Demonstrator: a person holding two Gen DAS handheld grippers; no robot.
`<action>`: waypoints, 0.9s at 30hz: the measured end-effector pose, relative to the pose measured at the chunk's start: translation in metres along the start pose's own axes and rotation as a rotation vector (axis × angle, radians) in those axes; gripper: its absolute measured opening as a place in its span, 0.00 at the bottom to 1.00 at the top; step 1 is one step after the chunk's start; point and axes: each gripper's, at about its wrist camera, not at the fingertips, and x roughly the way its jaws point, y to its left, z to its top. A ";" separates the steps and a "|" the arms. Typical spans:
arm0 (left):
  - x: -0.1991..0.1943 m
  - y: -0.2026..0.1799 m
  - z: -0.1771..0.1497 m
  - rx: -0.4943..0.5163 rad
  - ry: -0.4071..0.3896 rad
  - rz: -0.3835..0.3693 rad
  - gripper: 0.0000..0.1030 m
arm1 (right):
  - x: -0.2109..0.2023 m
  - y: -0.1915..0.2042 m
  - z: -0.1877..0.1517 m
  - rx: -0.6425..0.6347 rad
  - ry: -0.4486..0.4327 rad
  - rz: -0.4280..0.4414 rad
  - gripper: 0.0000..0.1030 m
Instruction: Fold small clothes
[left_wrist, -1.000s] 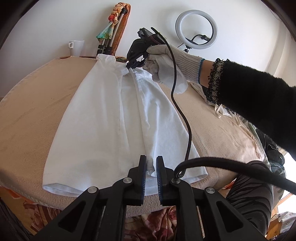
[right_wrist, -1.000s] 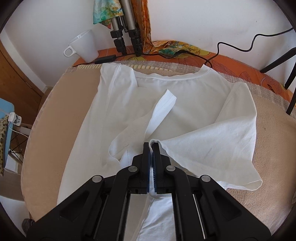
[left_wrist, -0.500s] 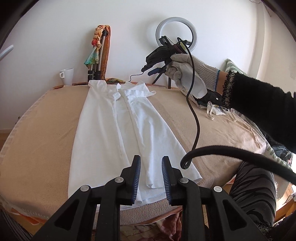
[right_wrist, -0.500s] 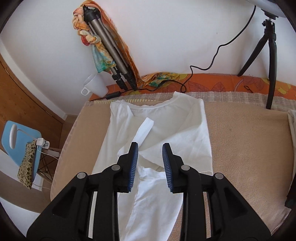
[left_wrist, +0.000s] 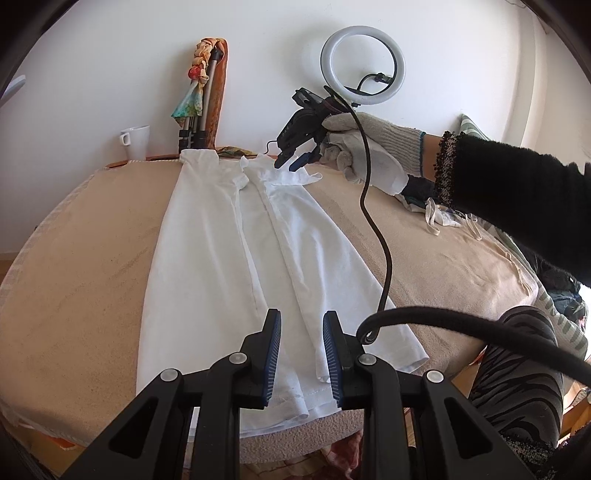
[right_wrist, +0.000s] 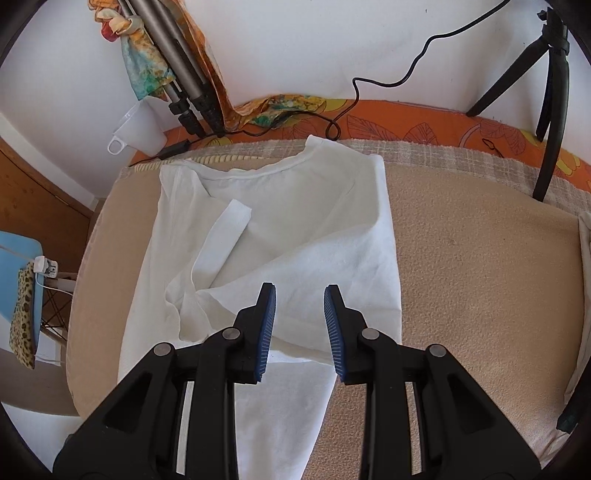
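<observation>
On the beige-blanketed desk (left_wrist: 92, 266) a white T-shirt (left_wrist: 207, 258) lies lengthwise, neckline toward the wall and hem at the near edge, with both long sides turned in toward the middle. Left claw (left_wrist: 301, 350) hangs over the hem end, fingers apart and holding nothing; right claw (right_wrist: 300, 328) hovers above the folded-in right sleeve, fingers likewise apart and empty.

Judging from the layout, the side folds are laid and the lengthwise fold is next. To do it well, each claw should probably bite both layers at a corner of one end, hem or shoulders, so the turned-in panels travel together, then carry that end flat over the other without dragging the blanket. The overlap near the middle looks loose and rumpled, so smoothing it first would give a squarer packet.

From the left wrist view you get the whole length of the shirt, the hem slightly overhanging the edge, the gloved right hand (left_wrist: 369, 147) gripping its tool, the ring light (left_wrist: 364, 66), and a white mug (left_wrist: 136, 142) by the wall. Only the right wrist view shows the collar band (right_wrist: 273, 171), the left sleeve strip (right_wrist: 231, 229) lying diagonally across the chest, and the wrinkled pocket where the two folds meet
</observation>
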 end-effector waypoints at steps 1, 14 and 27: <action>0.000 0.001 0.000 -0.004 0.001 -0.003 0.22 | 0.006 0.003 0.000 -0.008 0.014 -0.023 0.28; 0.001 0.005 -0.002 -0.015 0.000 -0.007 0.22 | 0.009 0.009 0.003 -0.076 -0.010 -0.114 0.02; 0.001 0.011 -0.004 -0.034 -0.006 -0.017 0.22 | -0.023 -0.003 0.022 0.104 -0.109 0.097 0.02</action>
